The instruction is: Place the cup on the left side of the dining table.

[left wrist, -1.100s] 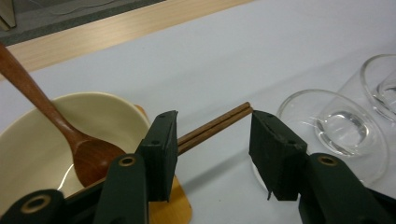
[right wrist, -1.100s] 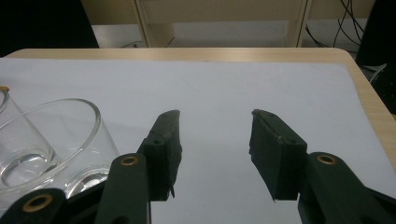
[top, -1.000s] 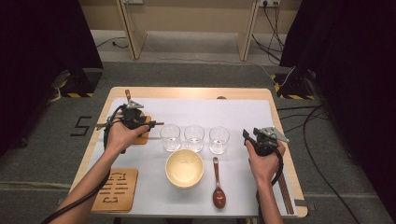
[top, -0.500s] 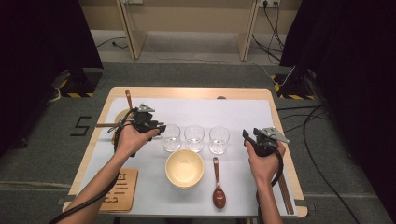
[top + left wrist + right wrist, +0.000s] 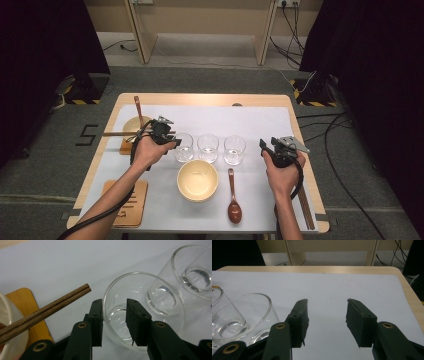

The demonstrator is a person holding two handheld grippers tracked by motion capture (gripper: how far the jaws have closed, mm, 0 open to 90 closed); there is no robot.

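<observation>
Left gripper (image 5: pixel 113 322) moved right, jaws just closing astride leftmost glass (image 5: pixel 140 312) rim, right gripper (image 5: pixel 327 322) apart, unmoved

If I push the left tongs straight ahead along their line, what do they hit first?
The left tongs already straddle the near wall of the leftmost glass; going on, that rim comes first, then probably the middle glass.

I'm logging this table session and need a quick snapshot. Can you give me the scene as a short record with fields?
Surface: table under a white sheet
Glasses: three in a row; left glass, middle glass, right glass
Bowl: cream bowl, in front of the glasses
Spoon: brown spoon, right of the bowl
Left gripper: jaws have just been closing, astride the left glass's near rim
Right gripper: open, holding nothing
</observation>
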